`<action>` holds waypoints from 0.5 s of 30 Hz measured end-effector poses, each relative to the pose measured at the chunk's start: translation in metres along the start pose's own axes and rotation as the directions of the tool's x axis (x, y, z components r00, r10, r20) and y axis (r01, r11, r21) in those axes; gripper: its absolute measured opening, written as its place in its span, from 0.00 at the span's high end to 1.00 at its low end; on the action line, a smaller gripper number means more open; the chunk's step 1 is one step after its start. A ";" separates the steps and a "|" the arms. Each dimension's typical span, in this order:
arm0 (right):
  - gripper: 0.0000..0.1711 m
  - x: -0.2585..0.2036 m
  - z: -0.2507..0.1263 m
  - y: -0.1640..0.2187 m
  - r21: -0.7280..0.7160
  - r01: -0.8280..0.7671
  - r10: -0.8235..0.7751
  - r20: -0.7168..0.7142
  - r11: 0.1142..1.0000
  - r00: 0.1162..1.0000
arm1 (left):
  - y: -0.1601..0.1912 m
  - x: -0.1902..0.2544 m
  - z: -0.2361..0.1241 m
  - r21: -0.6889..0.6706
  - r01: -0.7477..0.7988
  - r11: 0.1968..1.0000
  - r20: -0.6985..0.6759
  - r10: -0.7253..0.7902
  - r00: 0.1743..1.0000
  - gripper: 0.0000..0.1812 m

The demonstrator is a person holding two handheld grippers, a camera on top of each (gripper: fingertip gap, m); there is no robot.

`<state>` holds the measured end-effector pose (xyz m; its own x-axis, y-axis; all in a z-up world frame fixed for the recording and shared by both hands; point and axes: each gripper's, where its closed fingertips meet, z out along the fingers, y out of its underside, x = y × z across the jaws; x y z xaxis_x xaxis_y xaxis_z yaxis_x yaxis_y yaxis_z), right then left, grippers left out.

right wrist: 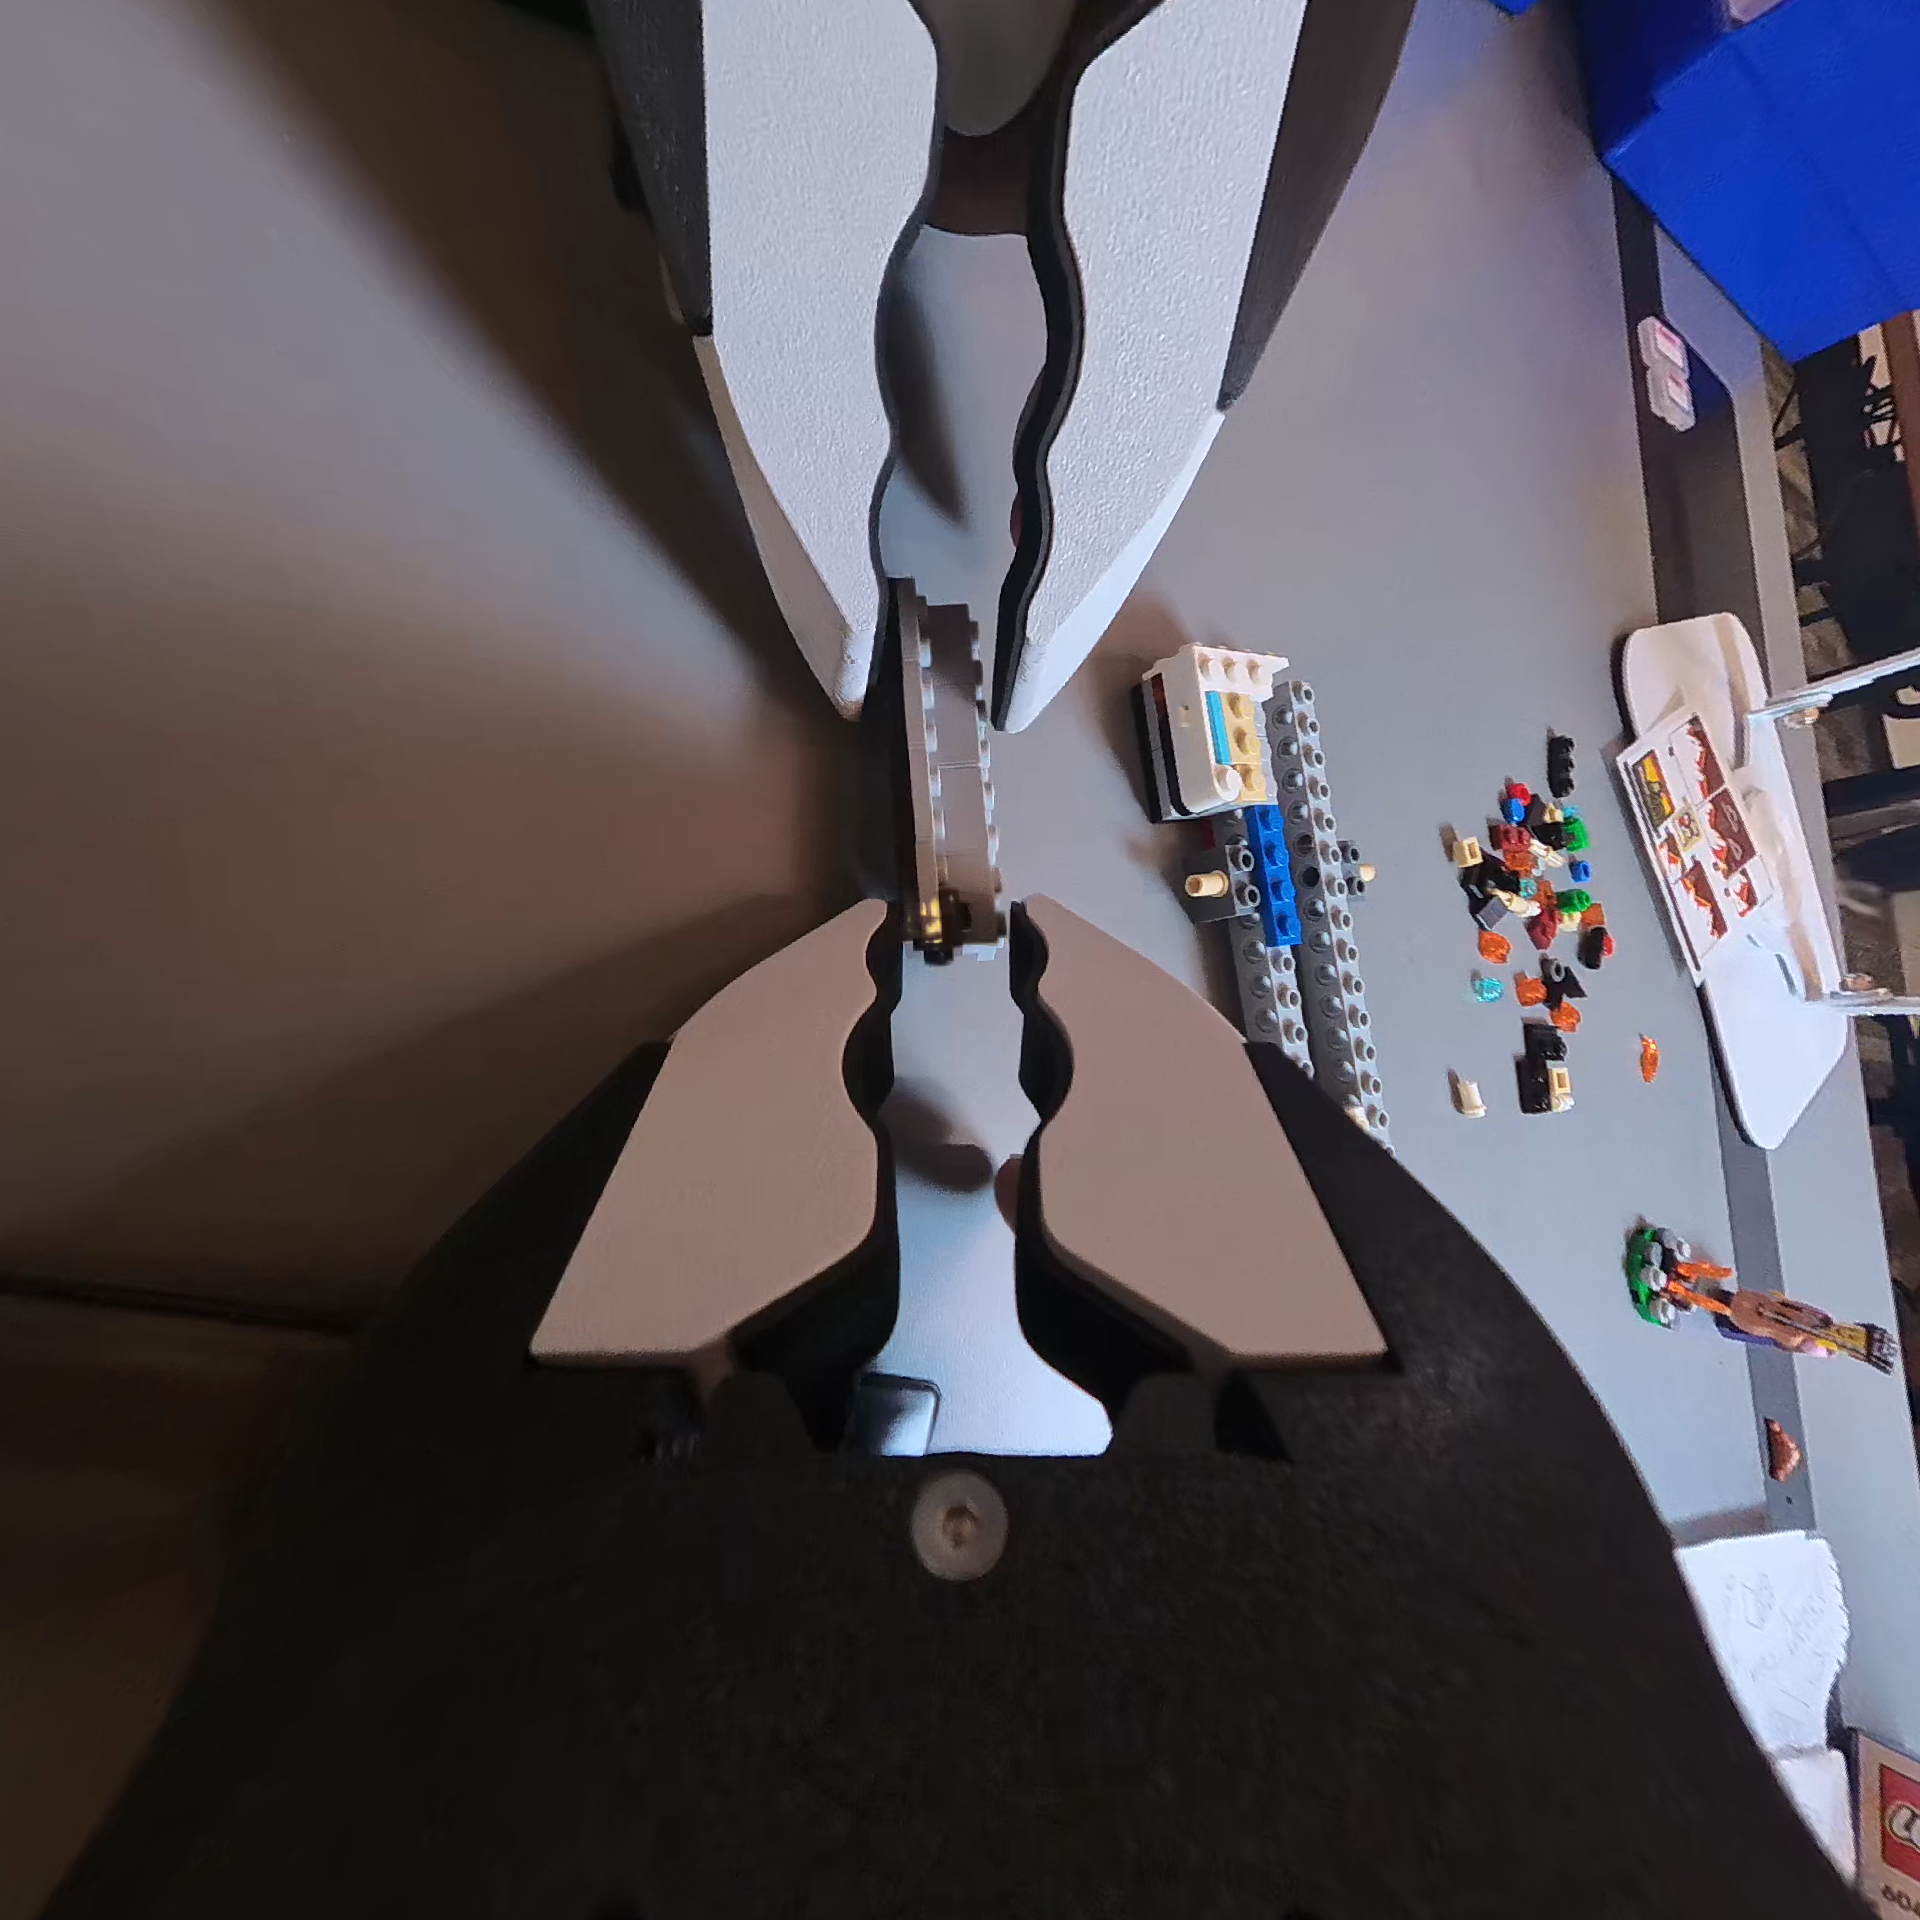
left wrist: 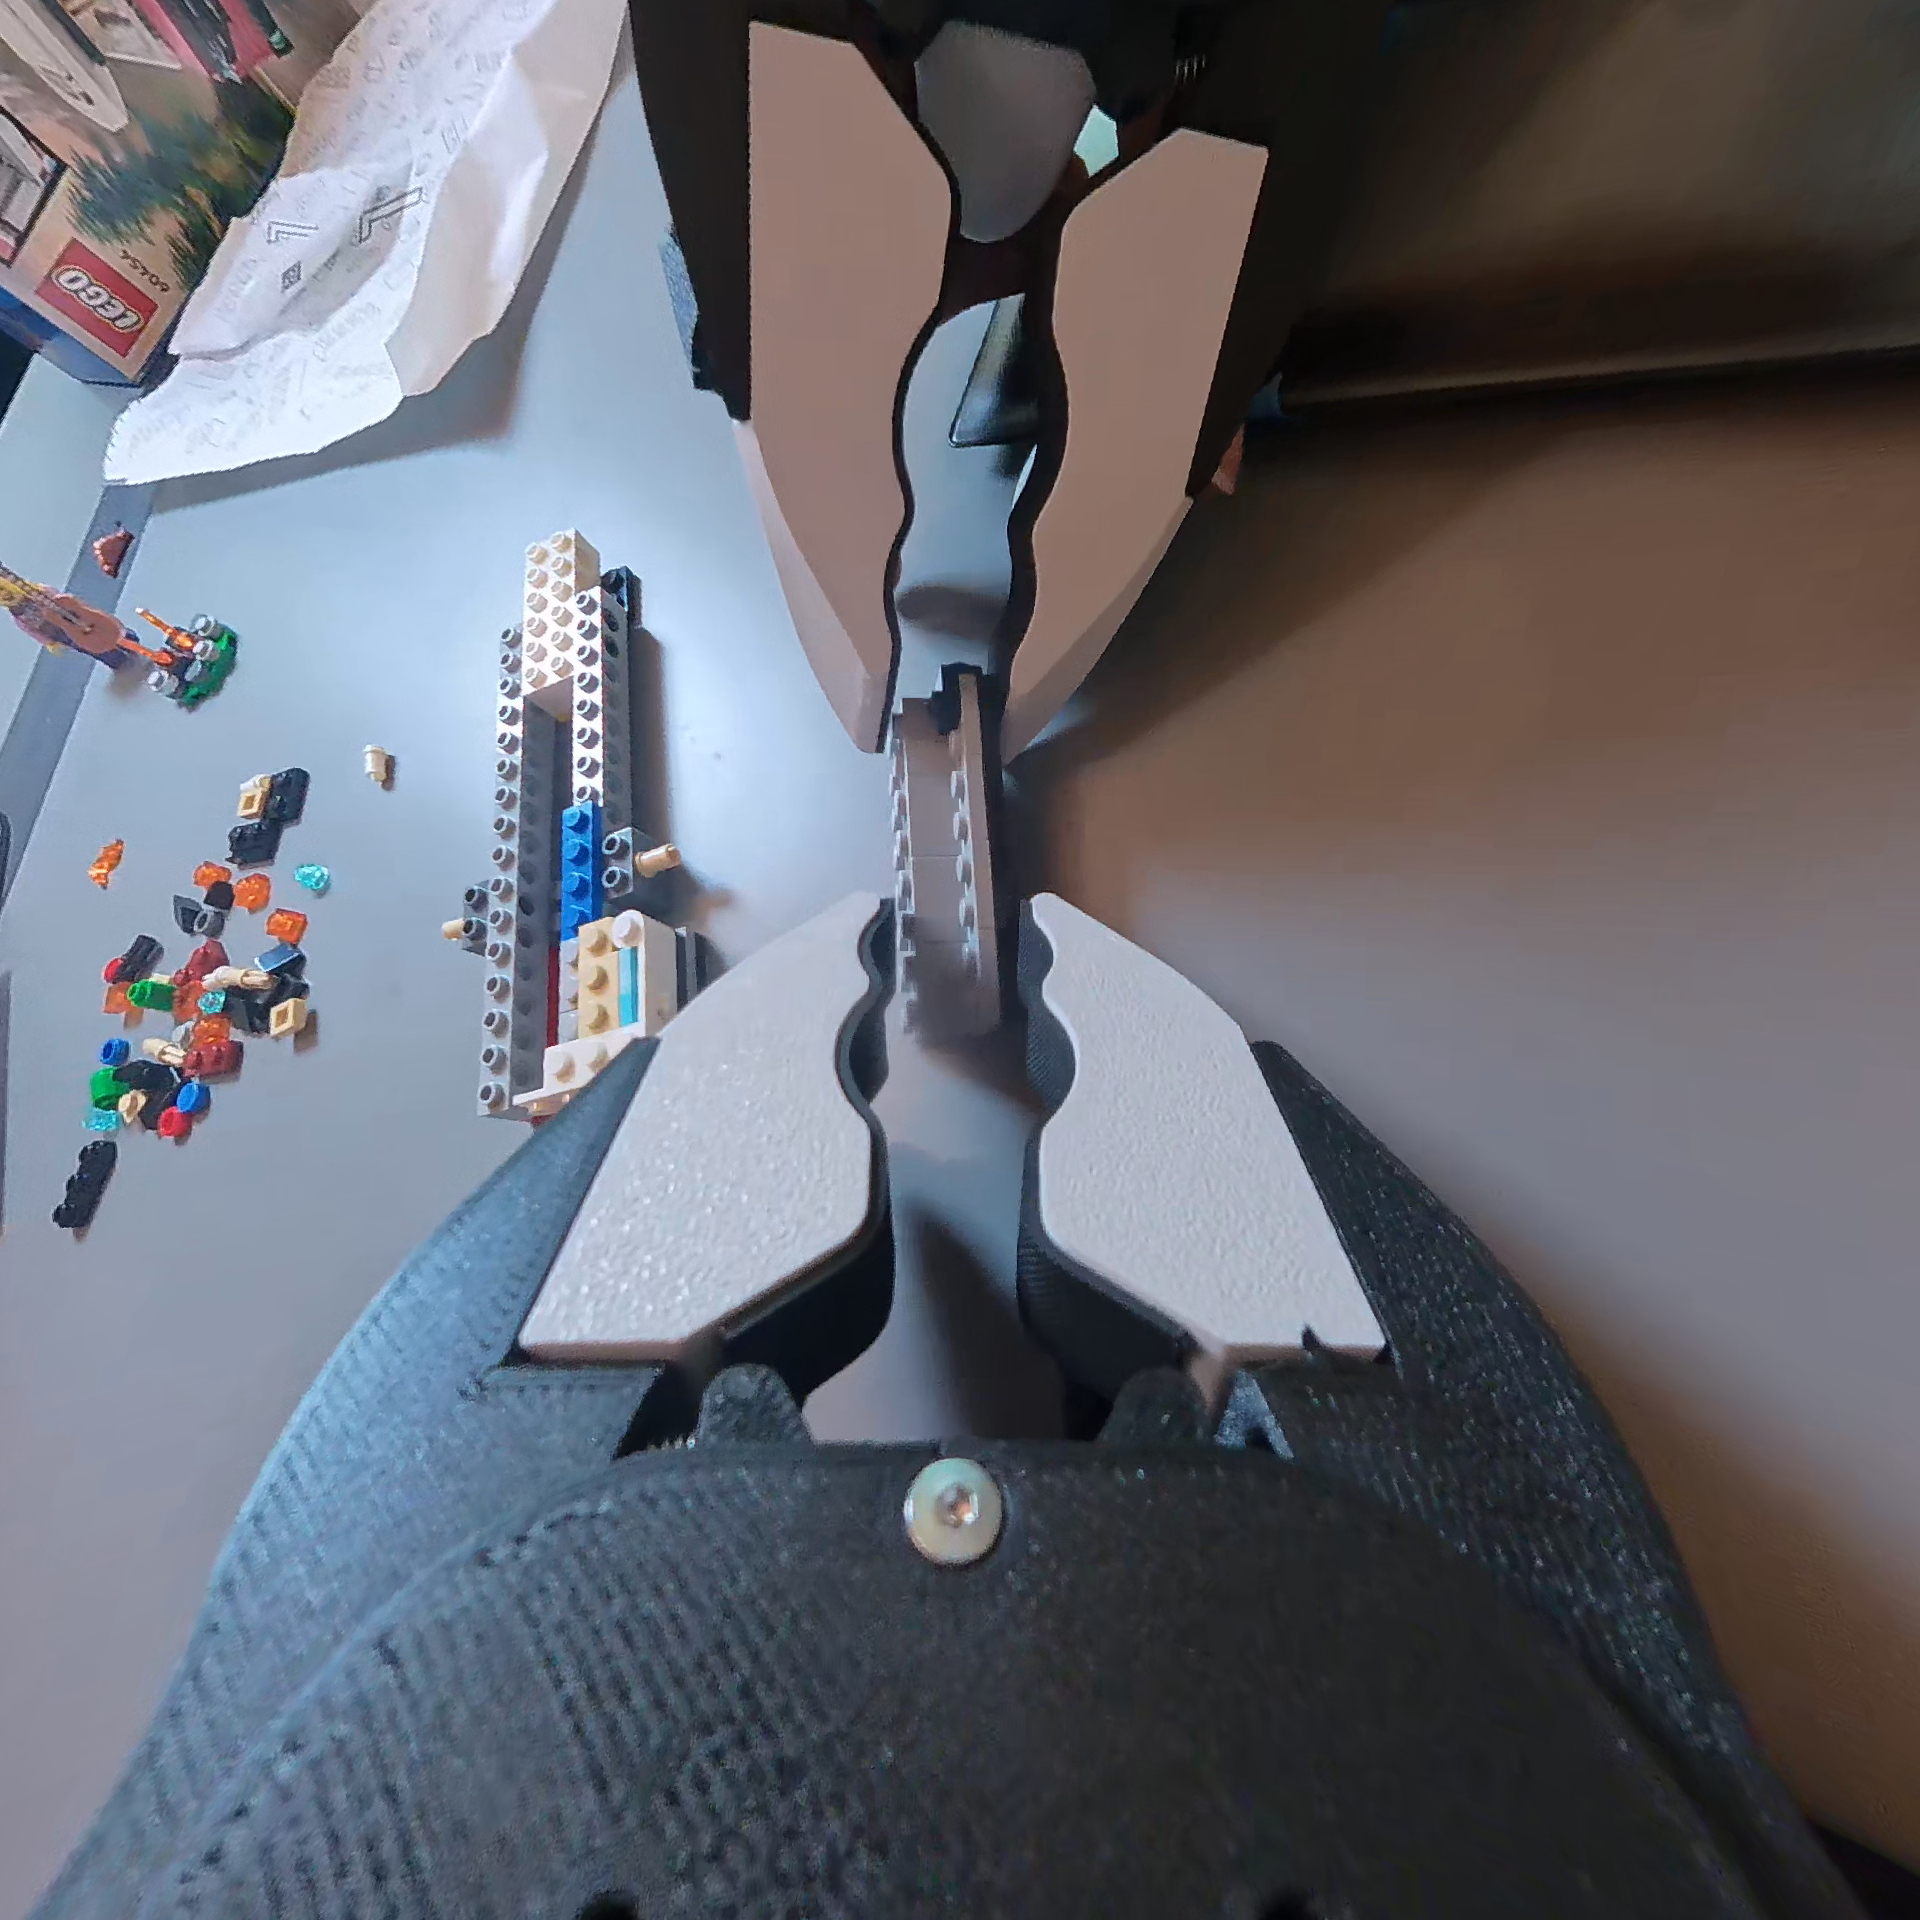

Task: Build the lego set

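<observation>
Loose pieces (left wrist: 197, 997): small bricks in black, orange, red, green and blue, scattered on the left of the grey table (left wrist: 343, 1299) in the left wrist view.
Small model (left wrist: 192, 655): green and orange, lying far left, apart from the loose pieces.
Paper bag (left wrist: 374, 239): white, crumpled, far left, beside the set's box (left wrist: 114, 208).
Chassis build (left wrist: 566, 831): long grey studded frame with a blue brick and a white and tan block at its near end, lying flat just left of both tongs.
Grey plate assembly (left wrist: 951, 862): long, thin, studded, held on edge above the table between the two tongs.
Left tongs (left wrist: 951, 1013): clenched on the near end of the grey plate assembly.
Right tongs (right wrist: 951, 935): clenched on the other end of the same assembly, tips pointing straight at the left tongs.
Sticker sheet (right wrist: 1704, 831): resting on a white stand (right wrist: 1766, 1070) at the right of the right wrist view, past the loose pieces.
</observation>
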<state>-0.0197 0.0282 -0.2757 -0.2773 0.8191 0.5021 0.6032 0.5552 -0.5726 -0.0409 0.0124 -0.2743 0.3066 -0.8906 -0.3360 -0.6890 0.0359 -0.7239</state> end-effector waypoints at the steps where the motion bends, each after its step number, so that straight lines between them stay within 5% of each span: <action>1: 0.88 0.001 -0.001 0.000 0.004 -0.004 0.004 0.000 1.000 1.000 | 0.000 0.000 0.000 0.000 0.000 1.000 -0.001 0.000 1.000 0.88; 9: 0.87 0.004 -0.011 -0.008 0.100 -0.158 0.151 0.076 0.982 0.986 | -0.010 -0.003 -0.008 0.067 0.056 0.996 -0.023 -0.054 0.998 0.86; 15: 0.86 0.027 -0.023 -0.019 0.242 -0.345 0.335 0.082 0.907 0.939 | -0.034 -0.025 -0.029 0.243 0.169 0.955 0.014 -0.178 0.984 0.87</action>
<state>-0.0216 0.0361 -0.2366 -0.1193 0.9666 0.2267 0.4620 0.2562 -0.8491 -0.0441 0.0204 -0.2240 0.4331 -0.8765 -0.2102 -0.4463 -0.0059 -0.8949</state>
